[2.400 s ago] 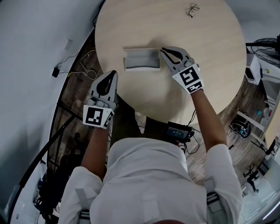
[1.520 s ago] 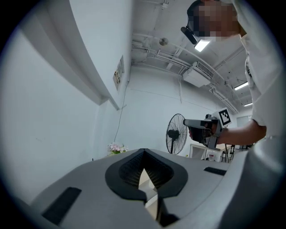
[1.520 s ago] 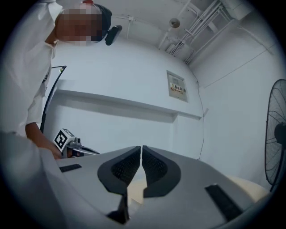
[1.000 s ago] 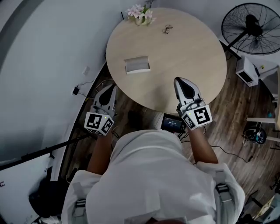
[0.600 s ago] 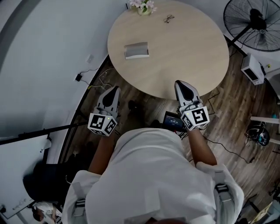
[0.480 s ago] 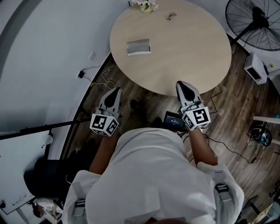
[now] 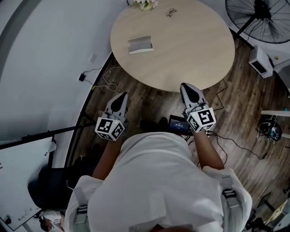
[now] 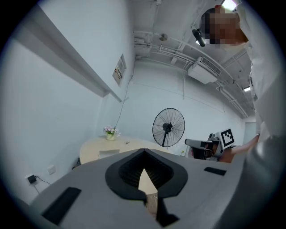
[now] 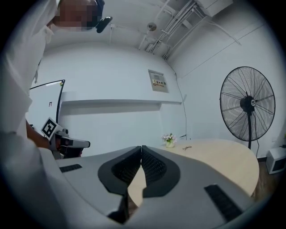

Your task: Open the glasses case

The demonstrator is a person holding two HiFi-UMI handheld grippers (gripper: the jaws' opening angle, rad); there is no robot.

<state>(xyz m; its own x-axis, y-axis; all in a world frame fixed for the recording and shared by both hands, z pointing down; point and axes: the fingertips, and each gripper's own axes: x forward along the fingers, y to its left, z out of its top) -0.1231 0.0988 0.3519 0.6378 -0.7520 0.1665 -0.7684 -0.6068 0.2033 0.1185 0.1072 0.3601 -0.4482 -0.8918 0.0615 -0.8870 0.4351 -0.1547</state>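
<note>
Even, soft indoor light; sharp focus; fisheye-warped, dark-vignetted edges.

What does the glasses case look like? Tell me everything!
The case is a small grey box with straight sides and a paler strip along its near edge. It lies flat on the round wooden-looking table, towards the left side, apart from the flowers and the glasses. Only the table touches it. It is too small here to tell if it is open.

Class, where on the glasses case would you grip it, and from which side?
Take the glasses case by its long near edge, coming from the person's side of the table. It lies flat, long side crossways, so that edge likely faces an approaching tool.
</note>
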